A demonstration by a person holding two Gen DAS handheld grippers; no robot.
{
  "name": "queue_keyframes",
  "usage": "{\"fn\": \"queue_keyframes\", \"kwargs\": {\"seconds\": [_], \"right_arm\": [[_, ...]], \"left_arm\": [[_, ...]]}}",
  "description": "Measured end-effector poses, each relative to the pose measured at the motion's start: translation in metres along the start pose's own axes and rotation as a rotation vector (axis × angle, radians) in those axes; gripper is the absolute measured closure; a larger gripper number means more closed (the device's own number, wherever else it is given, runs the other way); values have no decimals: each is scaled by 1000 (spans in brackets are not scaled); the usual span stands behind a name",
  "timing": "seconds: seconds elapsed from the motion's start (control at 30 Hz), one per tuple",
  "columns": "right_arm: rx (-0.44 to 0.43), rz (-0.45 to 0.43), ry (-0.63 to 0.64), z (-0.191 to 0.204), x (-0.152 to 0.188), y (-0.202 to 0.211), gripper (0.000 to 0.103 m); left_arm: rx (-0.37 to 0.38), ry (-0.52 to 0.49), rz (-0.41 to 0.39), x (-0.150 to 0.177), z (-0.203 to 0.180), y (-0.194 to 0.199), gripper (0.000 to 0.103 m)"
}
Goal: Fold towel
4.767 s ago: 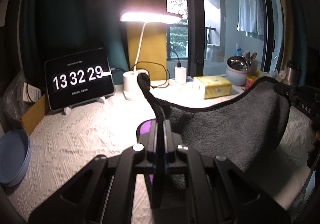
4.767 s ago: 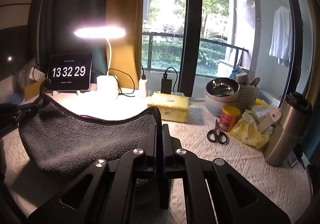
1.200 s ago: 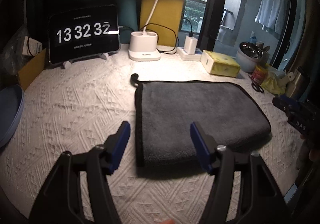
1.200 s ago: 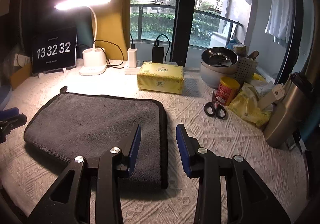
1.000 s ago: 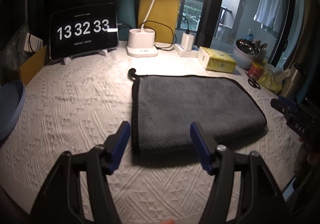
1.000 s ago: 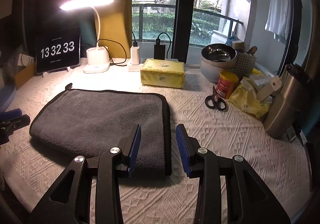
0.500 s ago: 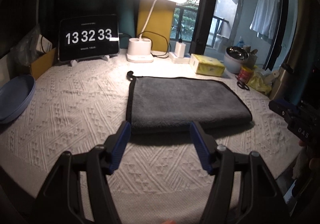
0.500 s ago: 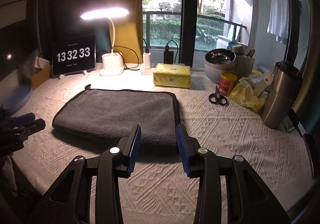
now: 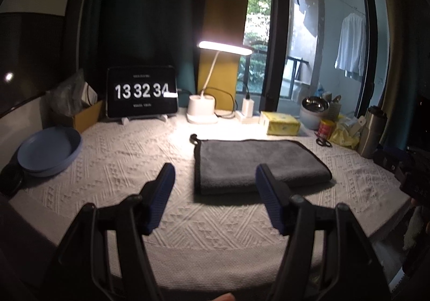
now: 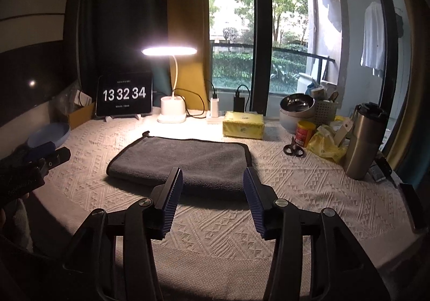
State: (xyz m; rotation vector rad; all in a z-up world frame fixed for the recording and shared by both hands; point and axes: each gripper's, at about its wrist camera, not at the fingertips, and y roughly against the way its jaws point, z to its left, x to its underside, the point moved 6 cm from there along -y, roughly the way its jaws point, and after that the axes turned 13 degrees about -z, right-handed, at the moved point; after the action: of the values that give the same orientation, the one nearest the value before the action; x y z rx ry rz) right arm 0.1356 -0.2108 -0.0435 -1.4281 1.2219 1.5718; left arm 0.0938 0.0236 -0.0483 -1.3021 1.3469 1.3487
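While the folded grey towel (image 9: 258, 164) lies flat at twelve o'clock on the white tablecloth (image 9: 121, 166), left gripper (image 9: 215, 191) and right gripper (image 10: 212, 188) hover spread wide, holding nothing.

Plush matt towel (image 9: 258, 164), textured woven tablecloth (image 9: 121, 166), seemingly brushed-steel tumbler (image 10: 362, 140)

Towel (image 9: 258, 164) lies folded mid-table, ahead of my grippers; clock (image 9: 142, 91) and lamp (image 9: 202, 110) behind it, bowl (image 9: 49, 150) far left (scissors (image 10: 293, 150) right).
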Motion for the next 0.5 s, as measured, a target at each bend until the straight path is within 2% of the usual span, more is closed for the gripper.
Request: {"fn": "queue_keyframes", "kwargs": {"seconds": [0.03,0.1,0.23,0.37,0.47,0.5], "right_arm": [[2,-16,2,1,-1,5,53],[7,-38,14,2,-3,12,53],[4,-54,4,0,-6,20,52],[23,-98,-3,-1,-12,34,52],[31,-137,4,1,-18,44,50],[36,-151,10,2,-21,48,46]], "left_arm": [[-3,-4,-17,-2,0,3,28],[5,-9,-60,-5,0,10,22],[-1,-32,-94,-8,0,21,18],[-38,-55,-148,-16,3,36,11],[-13,-53,-179,-23,3,44,10],[-13,-55,-185,-25,4,45,10]]}}
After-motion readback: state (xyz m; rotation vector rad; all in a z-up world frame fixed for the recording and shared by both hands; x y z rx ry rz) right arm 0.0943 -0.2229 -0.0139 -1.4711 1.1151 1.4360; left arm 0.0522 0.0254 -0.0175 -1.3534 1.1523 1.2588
